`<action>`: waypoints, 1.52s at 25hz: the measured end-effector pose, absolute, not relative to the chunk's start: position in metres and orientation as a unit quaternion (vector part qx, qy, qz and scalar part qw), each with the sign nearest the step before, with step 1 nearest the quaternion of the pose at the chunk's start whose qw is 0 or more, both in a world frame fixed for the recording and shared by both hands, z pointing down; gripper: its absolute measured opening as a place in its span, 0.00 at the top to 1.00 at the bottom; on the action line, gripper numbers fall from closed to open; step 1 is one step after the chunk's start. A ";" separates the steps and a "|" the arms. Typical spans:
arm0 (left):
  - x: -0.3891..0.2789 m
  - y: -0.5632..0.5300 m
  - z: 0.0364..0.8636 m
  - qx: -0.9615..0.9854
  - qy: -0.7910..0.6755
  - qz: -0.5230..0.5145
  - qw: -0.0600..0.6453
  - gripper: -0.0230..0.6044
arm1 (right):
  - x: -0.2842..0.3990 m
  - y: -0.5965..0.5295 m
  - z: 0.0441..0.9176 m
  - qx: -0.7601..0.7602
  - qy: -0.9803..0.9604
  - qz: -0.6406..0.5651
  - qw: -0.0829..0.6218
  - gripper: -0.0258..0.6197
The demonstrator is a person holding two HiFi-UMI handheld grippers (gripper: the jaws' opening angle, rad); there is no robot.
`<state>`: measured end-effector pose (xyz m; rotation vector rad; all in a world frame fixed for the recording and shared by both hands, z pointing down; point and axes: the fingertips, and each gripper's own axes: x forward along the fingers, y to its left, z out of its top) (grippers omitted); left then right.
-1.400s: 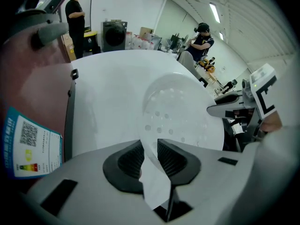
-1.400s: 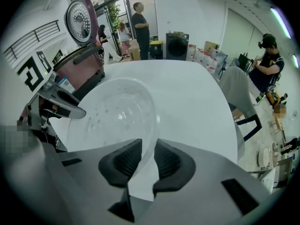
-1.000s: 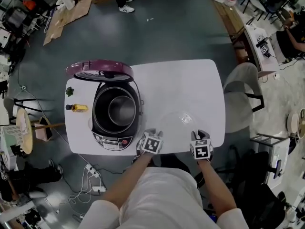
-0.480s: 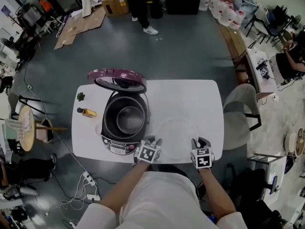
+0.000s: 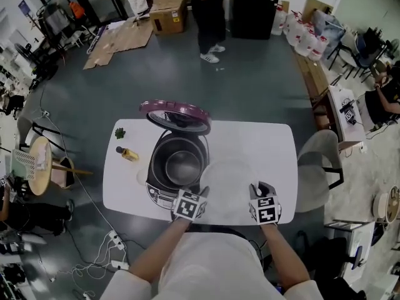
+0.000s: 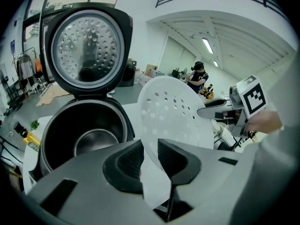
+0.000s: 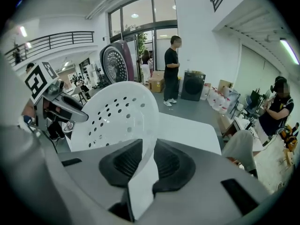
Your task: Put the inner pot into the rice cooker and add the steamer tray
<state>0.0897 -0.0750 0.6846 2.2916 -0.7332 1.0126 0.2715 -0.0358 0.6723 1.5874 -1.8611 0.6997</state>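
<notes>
The white perforated steamer tray (image 5: 229, 181) hangs above the white table (image 5: 275, 149), just right of the rice cooker (image 5: 178, 161). My left gripper (image 5: 201, 195) is shut on the tray's near-left rim and my right gripper (image 5: 257, 191) is shut on its near-right rim. In the left gripper view the tray (image 6: 176, 111) rises from between the pads, with the cooker (image 6: 84, 130) open at left and the metal inner pot (image 6: 93, 142) seated inside. The right gripper view shows the tray (image 7: 115, 114) held edge-on between the pads.
The cooker's purple lid (image 5: 175, 114) stands open at the back. A small yellow bottle (image 5: 128, 154) and a green item (image 5: 120, 132) lie on the table's left end. A grey chair (image 5: 319, 161) stands at the right. A person (image 5: 209, 11) stands beyond the table.
Both grippers have lifted the tray off the table and carried it up toward the cooker. The head view has tilted, so the table sits lower in the picture.
</notes>
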 end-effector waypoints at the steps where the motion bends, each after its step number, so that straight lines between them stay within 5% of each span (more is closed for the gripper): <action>1: 0.084 -0.080 0.680 0.848 -0.276 0.371 0.260 0.79 | 0.266 -0.041 0.668 0.594 -0.703 0.259 0.294 0.82; 23: -0.074 -0.159 0.641 0.821 -0.380 0.352 0.240 0.80 | 0.109 -0.149 0.636 0.535 -0.762 0.190 0.313 0.80; 38: -0.106 -0.191 0.676 0.808 -0.351 0.444 0.166 0.74 | 0.073 -0.173 0.670 0.522 -0.729 0.198 0.396 0.76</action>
